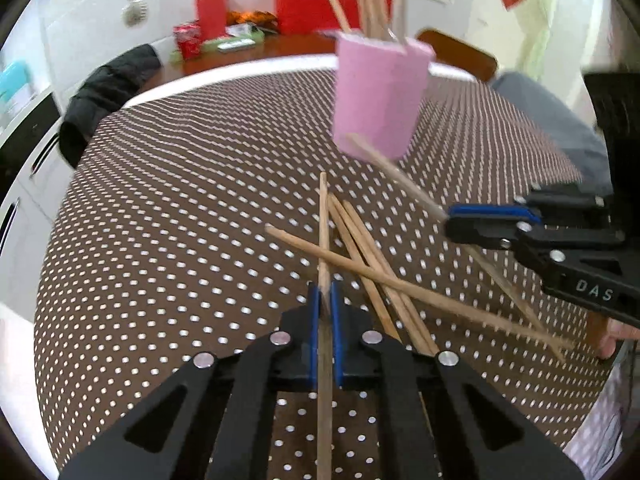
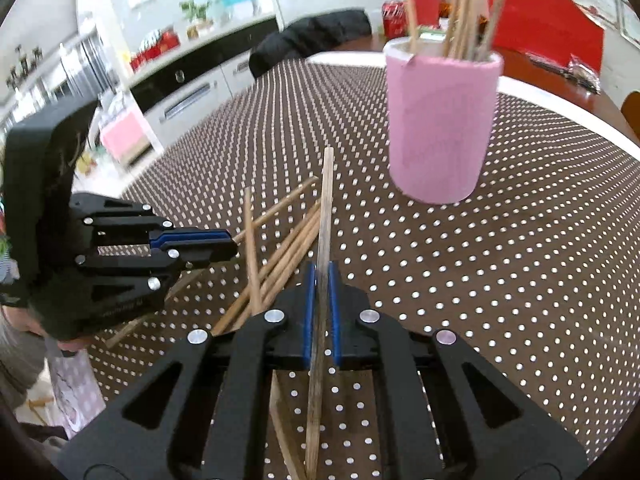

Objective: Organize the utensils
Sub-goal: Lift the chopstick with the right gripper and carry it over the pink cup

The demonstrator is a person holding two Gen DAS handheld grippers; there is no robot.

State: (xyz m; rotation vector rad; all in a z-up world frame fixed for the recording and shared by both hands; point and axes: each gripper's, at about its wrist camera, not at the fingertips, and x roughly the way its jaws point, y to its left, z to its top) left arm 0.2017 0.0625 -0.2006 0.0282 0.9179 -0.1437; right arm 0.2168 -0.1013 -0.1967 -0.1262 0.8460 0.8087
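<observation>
A pink cup [image 1: 380, 96] [image 2: 440, 124] stands on the dotted tablecloth with several wooden chopsticks upright in it. A loose pile of chopsticks [image 1: 376, 264] [image 2: 280, 256] lies on the cloth in front of both grippers. My left gripper [image 1: 325, 300] is shut on one chopstick [image 1: 323, 232] that points toward the cup. My right gripper [image 2: 320, 284] is shut on another chopstick [image 2: 326, 200], tip up and short of the cup. The right gripper [image 1: 452, 220] shows in the left wrist view, holding its chopstick [image 1: 396, 172] near the cup's base. The left gripper [image 2: 234, 246] shows at the left in the right wrist view.
The round table has a brown white-dotted cloth [image 1: 180, 220] [image 2: 500, 280]. A black jacket [image 1: 108, 96] hangs over a chair at the far edge. Red boxes [image 1: 312, 4] and clutter sit on a further table. Kitchen cabinets [image 2: 188, 100] stand behind.
</observation>
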